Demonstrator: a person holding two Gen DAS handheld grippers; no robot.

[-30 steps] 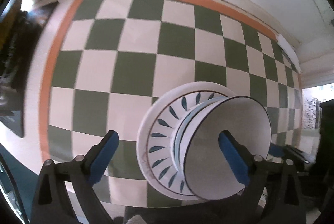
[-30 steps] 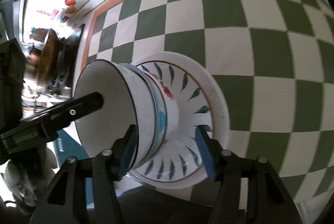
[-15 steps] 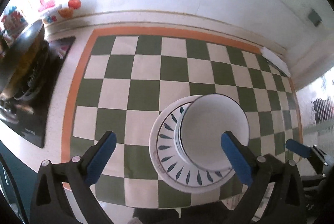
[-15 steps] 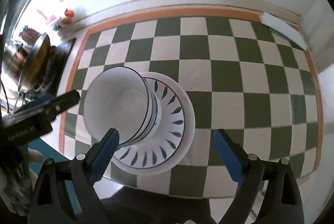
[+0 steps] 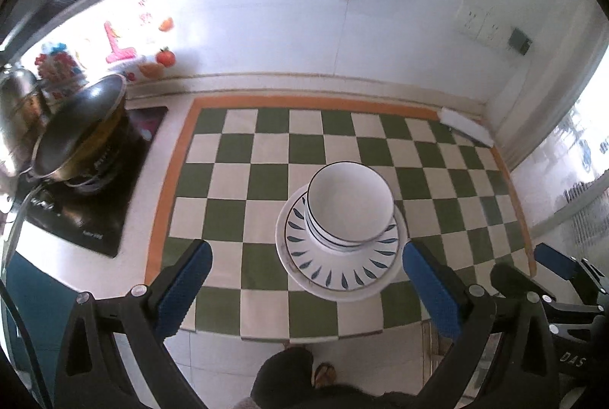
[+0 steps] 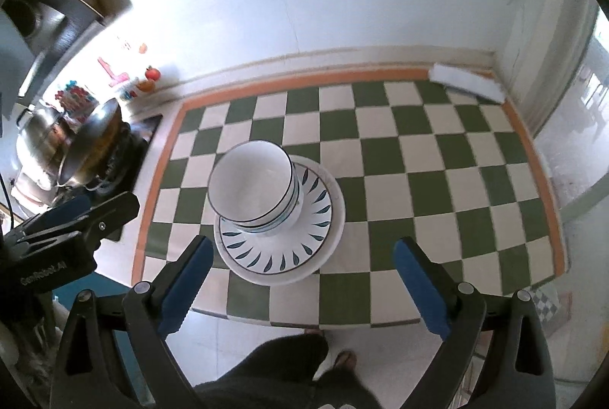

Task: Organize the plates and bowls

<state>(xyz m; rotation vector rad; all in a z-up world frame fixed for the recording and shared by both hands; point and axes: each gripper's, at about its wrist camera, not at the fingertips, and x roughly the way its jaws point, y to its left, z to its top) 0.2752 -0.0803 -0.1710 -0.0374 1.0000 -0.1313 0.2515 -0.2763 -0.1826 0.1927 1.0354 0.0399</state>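
A stack of white bowls with a dark rim stands on a white plate with blue leaf marks, which lies on a larger plain plate, on the green-and-white checked table. The stack also shows in the right wrist view, on the leaf plate. My left gripper is open and empty, held well above and in front of the stack. My right gripper is open and empty too, at the same height. Neither touches the dishes.
A hob with a metal wok stands left of the table. The checked cloth has an orange border and ends at a white wall behind. A white box lies at the back right corner. The person's legs show below the front edge.
Both grippers have pulled back and up from the stack. The right jaws, close around the bowls a second ago, have opened wide. The stack stays on the plates.
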